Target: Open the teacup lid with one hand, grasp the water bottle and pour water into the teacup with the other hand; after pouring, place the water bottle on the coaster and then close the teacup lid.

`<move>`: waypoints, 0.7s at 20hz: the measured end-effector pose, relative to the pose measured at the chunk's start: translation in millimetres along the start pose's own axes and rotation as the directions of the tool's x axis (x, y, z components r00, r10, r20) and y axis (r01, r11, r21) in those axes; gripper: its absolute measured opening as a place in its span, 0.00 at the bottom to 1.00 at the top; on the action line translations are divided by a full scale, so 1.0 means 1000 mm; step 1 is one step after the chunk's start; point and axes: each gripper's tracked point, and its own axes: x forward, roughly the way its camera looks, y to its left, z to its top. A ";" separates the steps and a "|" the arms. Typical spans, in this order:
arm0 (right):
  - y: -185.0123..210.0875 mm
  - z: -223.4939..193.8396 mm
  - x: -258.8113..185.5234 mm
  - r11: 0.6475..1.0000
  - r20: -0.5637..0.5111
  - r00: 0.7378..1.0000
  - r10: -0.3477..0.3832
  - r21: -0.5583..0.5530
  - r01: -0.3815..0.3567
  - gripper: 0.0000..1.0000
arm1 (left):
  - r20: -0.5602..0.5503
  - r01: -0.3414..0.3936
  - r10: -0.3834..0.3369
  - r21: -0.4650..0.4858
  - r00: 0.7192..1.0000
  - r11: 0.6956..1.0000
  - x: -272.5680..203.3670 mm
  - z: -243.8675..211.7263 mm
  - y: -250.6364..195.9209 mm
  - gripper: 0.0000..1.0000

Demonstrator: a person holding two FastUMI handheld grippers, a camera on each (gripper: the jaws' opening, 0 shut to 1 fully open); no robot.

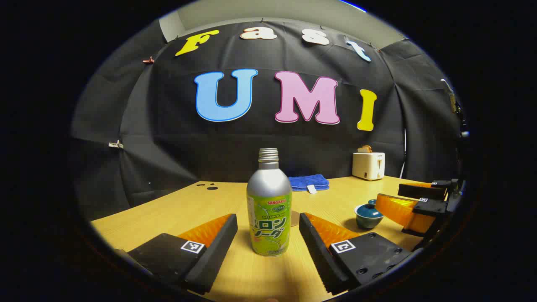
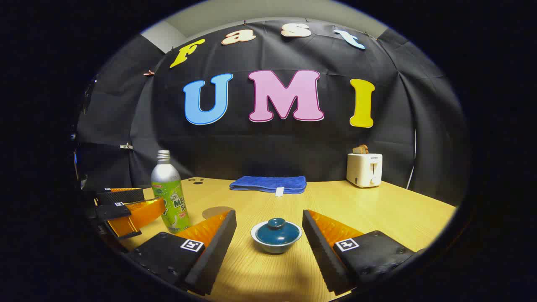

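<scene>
Both grippers are spread wide with nothing in them. In the left gripper view, the left gripper [image 1: 268, 235] has its fingers either side of the water bottle [image 1: 269, 203], which stands upright on the wooden table [image 1: 377, 197] with its cap off, gap on both sides so no contact. Peeking out just behind the bottle is the edge of a round coaster [image 1: 295, 218]. Off to the bottle's right sits the teacup [image 1: 368, 215], lid on, and right beside that the other gripper's orange finger.

In the right gripper view, the right gripper [image 2: 269, 235] is framing the teacup the same way, fingers apart and not touching it; the teal lid [image 2: 276, 233] sits closed on the pale cup, so can't tell what's inside. Left of the cup is the coaster, flat on the table, then the bottle with the left gripper's fingers around it.

Further back from the bottle there's a folded blue towel [image 2: 268, 183], and a white toaster [image 2: 364, 169] with toast [image 2: 361, 149] in its slot.
</scene>
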 end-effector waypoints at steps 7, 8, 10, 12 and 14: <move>0.000 -0.003 0.009 1.000 -0.003 1.000 -0.001 0.000 0.001 0.98 | -0.001 -0.017 0.017 -0.001 1.000 1.000 0.010 0.002 0.009 0.94; -0.001 -0.003 0.011 1.000 -0.003 1.000 -0.003 0.000 0.003 0.98 | -0.001 -0.017 0.017 -0.001 1.000 1.000 0.012 0.002 0.008 0.94; -0.002 -0.002 0.015 1.000 -0.004 1.000 -0.009 0.000 0.009 0.98 | 0.000 -0.016 0.016 -0.001 1.000 1.000 0.013 0.002 0.009 0.94; -0.002 -0.002 0.016 1.000 -0.005 1.000 -0.010 0.000 0.010 0.98 | 0.000 -0.016 0.016 0.000 1.000 1.000 0.012 0.002 0.010 0.94; -0.002 -0.001 0.017 1.000 -0.001 1.000 -0.010 0.000 0.010 0.98 | 0.001 -0.016 0.016 0.000 1.000 1.000 0.013 0.002 0.010 0.94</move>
